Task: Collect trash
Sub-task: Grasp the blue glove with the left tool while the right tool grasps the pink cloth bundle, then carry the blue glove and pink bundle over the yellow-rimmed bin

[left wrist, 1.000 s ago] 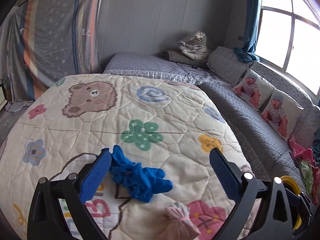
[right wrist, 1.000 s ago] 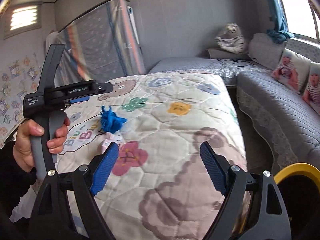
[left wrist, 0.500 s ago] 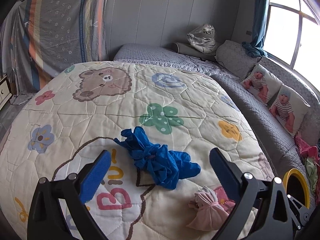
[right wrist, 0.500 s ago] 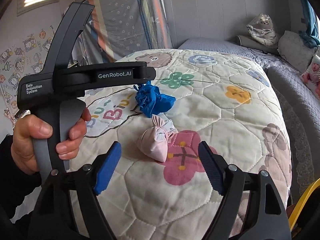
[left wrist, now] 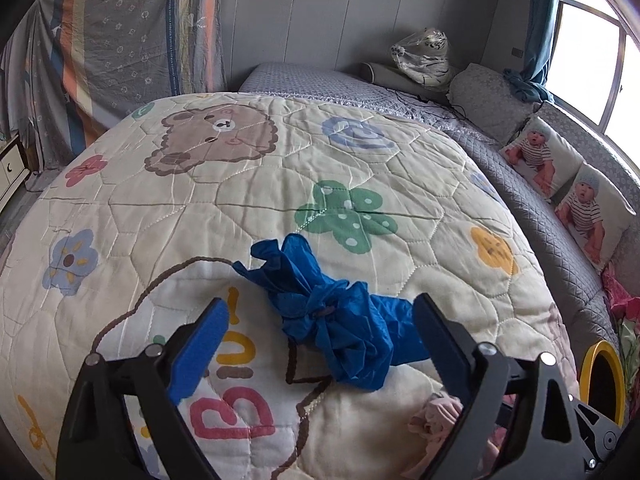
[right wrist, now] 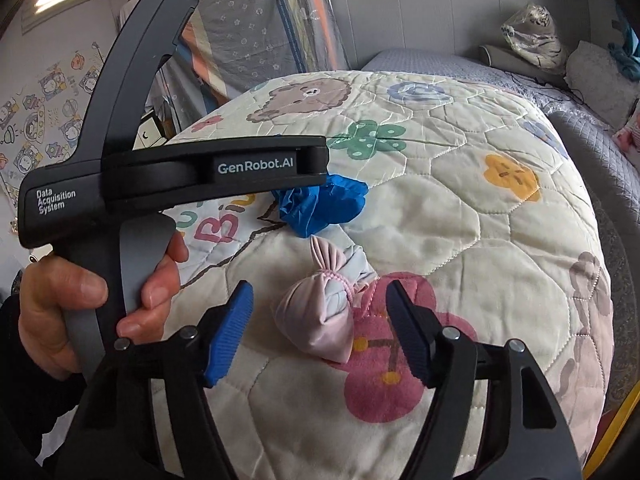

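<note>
Both jaws, spread, closing, now nearer blue bag (left wrist: 336, 324), pink bundle (right wrist: 320, 316) on quilt (left wrist: 280, 184).

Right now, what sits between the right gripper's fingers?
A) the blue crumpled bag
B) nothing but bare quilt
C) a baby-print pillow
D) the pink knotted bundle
D: in the right wrist view the pink knotted bundle lies on the quilt between the right gripper fingers, whose jaws have just been closing but whose pads are not yet pressing it; the blue crumpled bag lies farther off, by the left gripper.
</note>
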Action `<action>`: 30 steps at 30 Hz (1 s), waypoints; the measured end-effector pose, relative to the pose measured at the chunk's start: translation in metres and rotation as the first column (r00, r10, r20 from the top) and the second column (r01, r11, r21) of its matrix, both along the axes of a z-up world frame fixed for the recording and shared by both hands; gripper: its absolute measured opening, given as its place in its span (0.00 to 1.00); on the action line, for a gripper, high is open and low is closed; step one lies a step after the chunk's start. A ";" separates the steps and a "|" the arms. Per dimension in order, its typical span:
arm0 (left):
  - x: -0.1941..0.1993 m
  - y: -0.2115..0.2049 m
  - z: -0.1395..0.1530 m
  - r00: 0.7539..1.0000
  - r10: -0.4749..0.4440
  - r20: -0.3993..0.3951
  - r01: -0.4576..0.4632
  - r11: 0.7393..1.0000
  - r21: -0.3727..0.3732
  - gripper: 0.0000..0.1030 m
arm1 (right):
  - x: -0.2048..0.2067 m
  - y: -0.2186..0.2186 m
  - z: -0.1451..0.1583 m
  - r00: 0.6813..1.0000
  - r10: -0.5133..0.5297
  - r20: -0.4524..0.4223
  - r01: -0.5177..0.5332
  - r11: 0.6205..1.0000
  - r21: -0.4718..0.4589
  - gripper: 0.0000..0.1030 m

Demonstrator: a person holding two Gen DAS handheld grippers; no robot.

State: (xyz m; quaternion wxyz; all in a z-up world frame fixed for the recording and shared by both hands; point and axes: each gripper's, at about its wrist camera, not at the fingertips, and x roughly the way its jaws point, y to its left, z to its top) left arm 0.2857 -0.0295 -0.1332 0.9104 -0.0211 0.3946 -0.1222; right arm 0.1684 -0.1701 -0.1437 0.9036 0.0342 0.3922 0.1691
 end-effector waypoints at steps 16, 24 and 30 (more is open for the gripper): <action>0.016 0.001 -0.017 0.997 -0.025 -0.075 0.021 0.999 -0.048 0.25 | 0.008 0.001 -0.009 0.999 -0.002 -0.037 0.002 1.000 0.006 0.34; 0.008 0.001 0.001 0.998 -0.052 -0.033 0.050 0.995 -0.081 0.18 | 0.004 0.000 -0.002 1.000 -0.010 0.000 0.010 1.000 -0.008 0.31; -0.001 0.009 0.018 0.999 -0.044 0.017 0.045 0.994 -0.096 0.18 | -0.004 -0.007 0.011 0.999 -0.028 0.034 0.028 1.000 -0.002 0.30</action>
